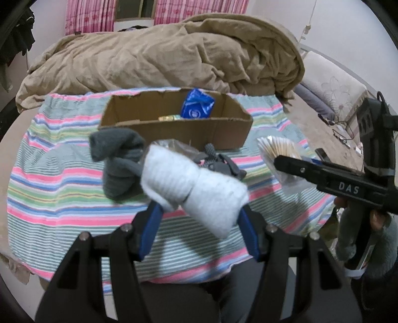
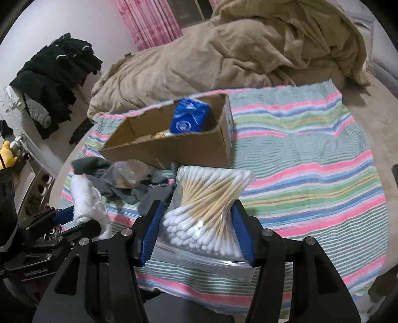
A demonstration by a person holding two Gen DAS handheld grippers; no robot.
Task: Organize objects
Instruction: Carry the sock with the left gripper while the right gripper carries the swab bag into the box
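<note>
My left gripper is shut on a rolled white sock and holds it above the striped cloth; it also shows in the right wrist view. My right gripper is shut on a clear bag of cotton swabs, also seen in the left wrist view. An open cardboard box stands ahead on the cloth, holding a blue packet. Grey socks and a clear plastic bag lie in front of the box.
A rumpled tan blanket lies behind the box on the bed. Dark clothes hang at the left. A pink curtain hangs at the back wall. The floor and a sofa are to the right.
</note>
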